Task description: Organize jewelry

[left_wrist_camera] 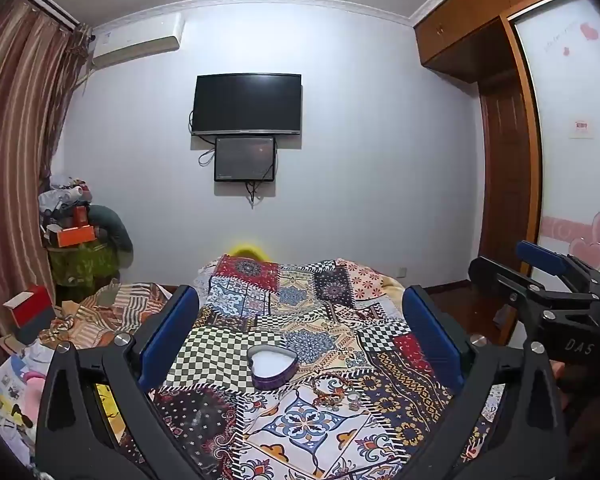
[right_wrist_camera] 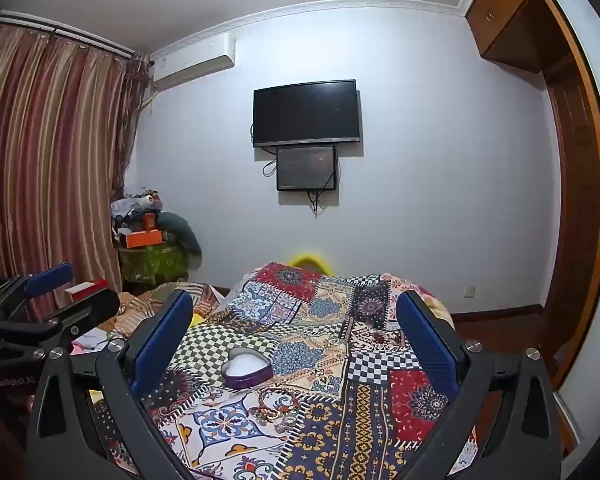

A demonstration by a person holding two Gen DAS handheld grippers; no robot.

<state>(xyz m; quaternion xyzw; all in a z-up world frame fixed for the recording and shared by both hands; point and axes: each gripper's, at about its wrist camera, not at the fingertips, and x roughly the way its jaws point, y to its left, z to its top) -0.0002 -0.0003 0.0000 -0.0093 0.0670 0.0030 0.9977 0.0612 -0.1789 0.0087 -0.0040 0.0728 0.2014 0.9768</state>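
Observation:
A purple heart-shaped box (left_wrist_camera: 273,366) with a white lining lies open on the patchwork bedspread (left_wrist_camera: 320,432). Just in front of it rests a small heap of jewelry (left_wrist_camera: 334,394), beads and chain in gold and red. My left gripper (left_wrist_camera: 300,332) hovers above them, open, with nothing between its blue pads. The right wrist view shows the same box (right_wrist_camera: 247,368) and jewelry (right_wrist_camera: 278,404) ahead of my right gripper (right_wrist_camera: 296,336), also open and empty. Each gripper shows at the edge of the other's view: the right gripper (left_wrist_camera: 540,280) and the left gripper (right_wrist_camera: 56,288).
A patterned blanket (left_wrist_camera: 112,312) and clutter with a red box (left_wrist_camera: 30,304) lie left of the bed. A piled stand (left_wrist_camera: 80,236) is in the corner by striped curtains. A television (left_wrist_camera: 247,104) hangs on the far wall; a wooden wardrobe (left_wrist_camera: 508,184) stands right.

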